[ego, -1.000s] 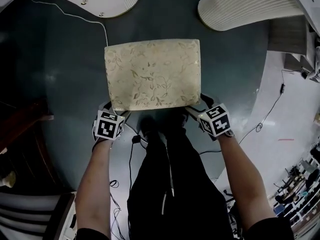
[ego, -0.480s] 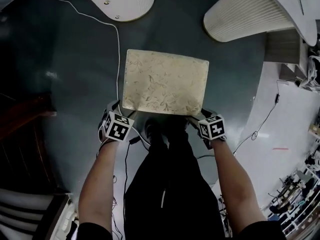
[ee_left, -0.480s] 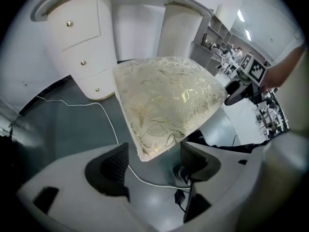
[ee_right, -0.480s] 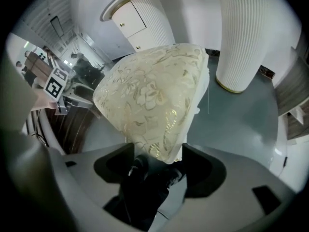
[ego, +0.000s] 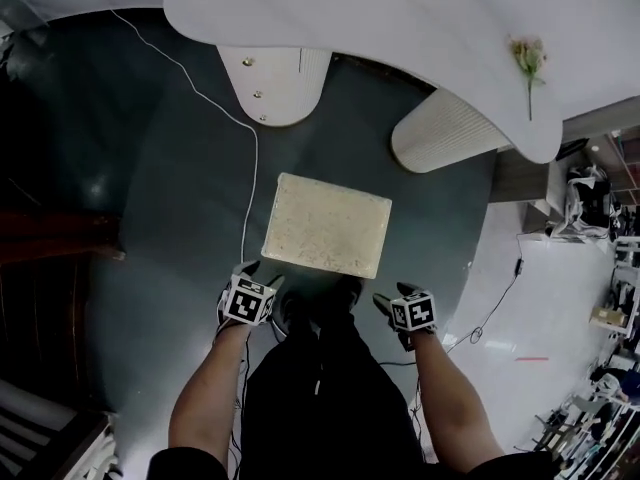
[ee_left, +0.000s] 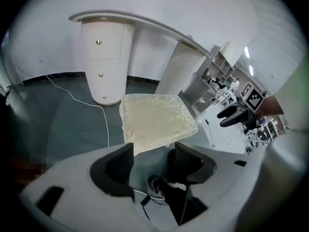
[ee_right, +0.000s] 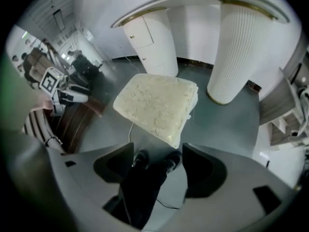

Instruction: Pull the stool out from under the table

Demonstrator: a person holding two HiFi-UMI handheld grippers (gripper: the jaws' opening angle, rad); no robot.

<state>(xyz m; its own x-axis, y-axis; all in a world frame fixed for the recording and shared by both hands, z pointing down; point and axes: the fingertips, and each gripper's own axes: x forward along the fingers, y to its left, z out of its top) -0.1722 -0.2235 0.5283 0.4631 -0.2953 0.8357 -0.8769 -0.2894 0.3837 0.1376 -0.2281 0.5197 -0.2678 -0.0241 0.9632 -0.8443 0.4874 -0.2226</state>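
- Left hand-held gripper (ego: 257, 273) hangs over the floor (ego: 170, 188) with its jaws apart; they have just been closing a little, and between them only the floor and a shoe (ee_left: 155, 183) show, so it is released.
- The right hand-held gripper (ego: 392, 294) is also released: its jaws stand wide, and between them are only the person's dark trousers (ee_right: 140, 187) and shoes.
- The stool (ego: 327, 225) stands on the floor just in front of the person's feet, between the two grippers and the counter (ego: 400, 28), clear of the counter's edge.
- Only the cream cushion top with a faint leaf pattern is seen; the stool's legs are hidden below it in every view.
- Each forearm is cut off by the lower edge of the head view.
- On the counter lies a small green sprig (ego: 527, 58); I cannot tell what plant it is.
- The things at the far right of the room are too small to make out.
- The only print that shows is the black-and-white square pattern on the gripper cubes.
- The floor is dark grey-green and a little glossy; at the right it changes to a pale floor (ego: 540, 308) with a thin dark cable on it.
- The counter is white, on one smooth pedestal (ego: 270, 88) and one ribbed pedestal (ego: 440, 133).
- A white cable (ego: 215, 108) runs across the dark floor, passing just beside the stool.
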